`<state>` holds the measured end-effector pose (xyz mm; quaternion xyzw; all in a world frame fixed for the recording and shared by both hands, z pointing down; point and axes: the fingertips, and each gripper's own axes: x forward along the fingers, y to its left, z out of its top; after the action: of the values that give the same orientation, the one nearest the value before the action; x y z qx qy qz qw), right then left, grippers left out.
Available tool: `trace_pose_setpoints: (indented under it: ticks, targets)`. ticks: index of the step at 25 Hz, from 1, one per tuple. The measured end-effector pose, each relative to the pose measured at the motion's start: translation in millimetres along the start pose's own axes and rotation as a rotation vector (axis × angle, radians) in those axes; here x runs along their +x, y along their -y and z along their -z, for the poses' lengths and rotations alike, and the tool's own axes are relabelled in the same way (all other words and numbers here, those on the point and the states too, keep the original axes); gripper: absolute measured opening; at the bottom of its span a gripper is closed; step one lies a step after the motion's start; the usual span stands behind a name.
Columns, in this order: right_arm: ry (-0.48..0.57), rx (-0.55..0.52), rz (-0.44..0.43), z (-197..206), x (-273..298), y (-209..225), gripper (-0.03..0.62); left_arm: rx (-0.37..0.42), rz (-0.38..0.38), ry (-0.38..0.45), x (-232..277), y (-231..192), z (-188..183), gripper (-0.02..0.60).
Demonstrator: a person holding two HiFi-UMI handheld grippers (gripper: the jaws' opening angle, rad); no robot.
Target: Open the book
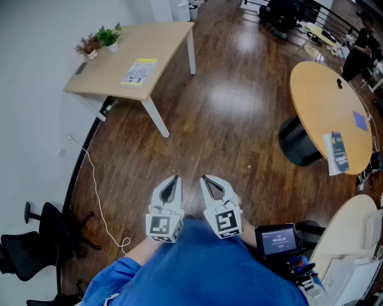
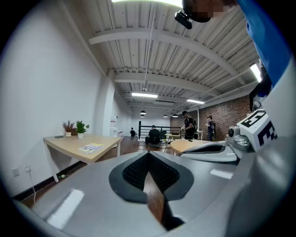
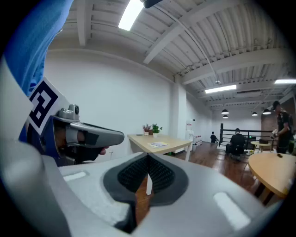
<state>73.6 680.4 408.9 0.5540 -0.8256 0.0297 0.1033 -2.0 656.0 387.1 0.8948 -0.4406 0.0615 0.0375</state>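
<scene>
Left gripper (image 1: 174,177) and right gripper (image 1: 204,177) are both pinched shut on nothing, side by side close to the body. The book (image 1: 139,71) lies flat on the rectangular table (image 1: 167,42), well apart, ahead and off to the left, long side running roughly away from the grippers. The left one's nearer, so I'd guess it gets there first

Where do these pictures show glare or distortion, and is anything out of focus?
Head view: pale glare lies on the wooden floor near the rectangular table. Left gripper view: fisheye bending, dark corners, the near jaws soft, the far room sharp. Right gripper view: the same, and the ceiling light is blown out white.
</scene>
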Motion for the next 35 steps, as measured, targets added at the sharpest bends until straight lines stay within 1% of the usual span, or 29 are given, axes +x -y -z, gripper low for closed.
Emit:
trace_pose_setpoints:
  ticks: [7,12,18,24,30,35]
  targets:
    - [-0.001,0.004,-0.004,4.4,6.3,13.4,0.003,0.007,-0.009,-0.002,13.1,1.0,-0.5,0.008]
    - [-0.004,-0.003,-0.008,1.6,31.7,24.9,0.003,0.011,-0.011,0.006,36.2,-15.1,-3.4,0.008]
    - [-0.018,-0.018,0.004,-8.7,84.7,42.0,0.003,-0.007,-0.002,0.008,78.2,-56.5,-8.3,0.008]
    - [-0.022,-0.026,0.038,-29.9,153.6,54.0,0.003,-0.006,0.026,0.015,121.0,-115.7,-19.6,0.008]
    - [-0.027,-0.031,0.066,-44.6,212.3,57.8,0.003,-0.026,0.051,0.022,154.2,-167.7,-29.0,0.008]
    - [-0.023,-0.051,0.086,-52.3,249.4,59.4,0.003,-0.034,0.061,0.028,170.9,-201.9,-28.2,0.008]
